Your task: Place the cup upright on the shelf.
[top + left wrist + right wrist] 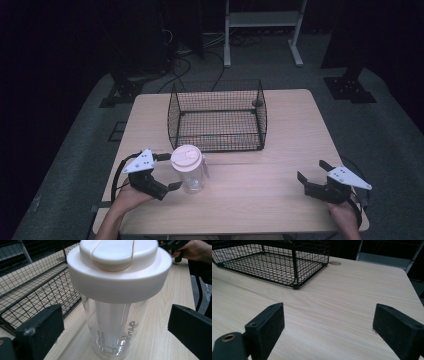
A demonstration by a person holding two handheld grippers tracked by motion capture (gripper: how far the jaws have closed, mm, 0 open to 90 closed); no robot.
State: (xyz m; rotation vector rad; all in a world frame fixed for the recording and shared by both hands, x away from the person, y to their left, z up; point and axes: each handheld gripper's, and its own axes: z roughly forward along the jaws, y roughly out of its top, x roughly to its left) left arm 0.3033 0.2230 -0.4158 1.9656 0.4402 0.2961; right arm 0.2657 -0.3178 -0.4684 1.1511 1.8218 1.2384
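A clear plastic tumbler with a wide white screw lid [188,169] is standing upright on the pale wood-grain table [280,150], near the left side and just in front of the black wire mesh basket [218,116]. The left gripper [167,190] is sitting just beside the tumbler with its jaws spread wide, and in the left gripper view the clear wall [112,330] is lying between the two black pads without either one touching it. The right gripper [311,175] is resting well apart at the right near corner, jaws likewise wide and holding nothing, with bare table [342,302] in front of them. The tumbler is looking empty, so it is probably light and easy to tip; its wall is smooth, glossy and rigid, likely slippery under hard pads, and thin enough to flex or crack if squeezed hard. The lid [119,270] is matte, thick and overhanging the body, with a thin tan band looping over its raised centre. A sound hold is likely at mid-body, just under the lid's rim, so the overhang is stopping any slide downward. The basket is stiff, open-topped wire with a fine grid.
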